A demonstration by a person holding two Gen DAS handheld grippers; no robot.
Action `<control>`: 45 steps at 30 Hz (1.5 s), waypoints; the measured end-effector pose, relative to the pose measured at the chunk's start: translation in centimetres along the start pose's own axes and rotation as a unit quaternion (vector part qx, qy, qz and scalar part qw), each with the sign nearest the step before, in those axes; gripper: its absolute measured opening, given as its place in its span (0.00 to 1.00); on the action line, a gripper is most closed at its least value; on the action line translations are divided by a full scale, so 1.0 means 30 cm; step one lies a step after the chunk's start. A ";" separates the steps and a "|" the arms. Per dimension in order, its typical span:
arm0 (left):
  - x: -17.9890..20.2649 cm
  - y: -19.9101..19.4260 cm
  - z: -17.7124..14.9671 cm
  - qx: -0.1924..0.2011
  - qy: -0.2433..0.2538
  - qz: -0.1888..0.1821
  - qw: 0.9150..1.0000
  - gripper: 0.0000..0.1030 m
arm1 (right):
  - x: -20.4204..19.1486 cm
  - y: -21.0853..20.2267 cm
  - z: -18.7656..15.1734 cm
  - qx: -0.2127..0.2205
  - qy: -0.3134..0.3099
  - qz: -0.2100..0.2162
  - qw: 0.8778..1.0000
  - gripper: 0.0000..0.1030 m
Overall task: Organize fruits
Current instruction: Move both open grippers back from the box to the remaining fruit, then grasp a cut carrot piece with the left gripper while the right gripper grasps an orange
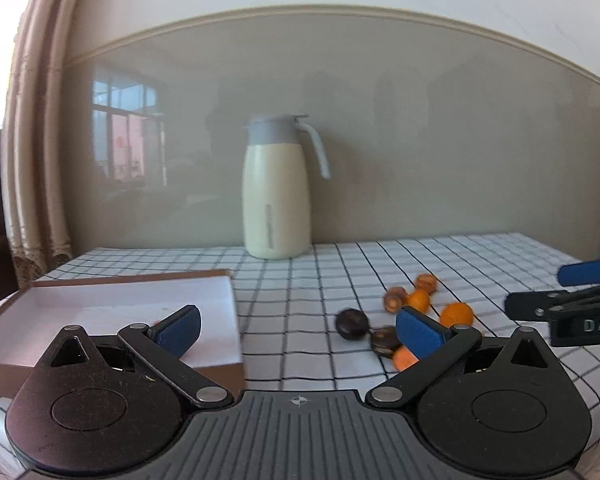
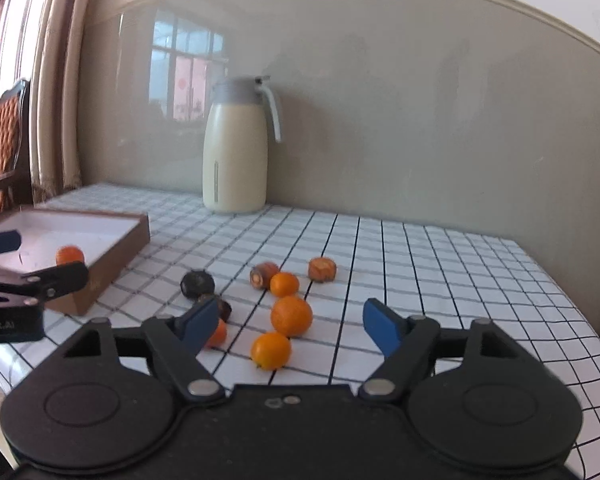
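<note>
Several small orange fruits [image 2: 291, 315] and dark brown ones [image 2: 197, 283] lie loose on the checked tablecloth; they also show in the left wrist view [image 1: 455, 314]. A brown box with a white inside [image 2: 136, 236] stands at the left and holds one orange fruit [image 2: 70, 255]; the box also shows in the left wrist view [image 1: 112, 304]. My left gripper [image 1: 298, 330] is open and empty, between the box and the fruits. My right gripper [image 2: 292, 326] is open and empty, just short of the two nearest oranges [image 2: 270, 351].
A cream jug with a grey lid [image 1: 276, 188] stands at the back by the wall, also in the right wrist view [image 2: 236, 148]. The table's right edge [image 2: 591, 320] drops off. A curtain and a wooden chair [image 2: 0, 148] are at the left.
</note>
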State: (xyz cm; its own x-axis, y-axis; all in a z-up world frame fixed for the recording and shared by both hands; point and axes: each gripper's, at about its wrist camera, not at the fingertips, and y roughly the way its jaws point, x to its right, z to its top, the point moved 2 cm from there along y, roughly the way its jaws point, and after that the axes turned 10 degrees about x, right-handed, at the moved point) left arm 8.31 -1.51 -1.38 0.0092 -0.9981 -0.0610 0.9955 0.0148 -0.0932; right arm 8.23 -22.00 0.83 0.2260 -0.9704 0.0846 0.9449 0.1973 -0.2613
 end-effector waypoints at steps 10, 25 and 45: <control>0.086 0.097 -0.048 -0.048 0.002 -0.038 0.998 0.74 | 0.003 0.066 -0.069 -0.038 -0.004 0.020 0.999 0.56; 0.160 0.218 -0.131 -0.110 -0.011 -0.096 0.989 0.57 | 0.015 0.187 -0.135 -0.093 0.009 0.036 0.995 0.36; 0.221 0.359 -0.141 -0.129 -0.054 -0.122 0.983 0.43 | 0.096 0.248 -0.128 -0.062 0.027 0.071 0.995 0.29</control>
State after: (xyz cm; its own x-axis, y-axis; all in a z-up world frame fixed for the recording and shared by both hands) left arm 18.70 -7.73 -6.99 -0.2026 -0.9742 0.0992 0.9125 -0.2246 -0.3418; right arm 15.01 -23.86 -4.57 0.3389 -0.9408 -0.0127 0.8672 0.3175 -0.3836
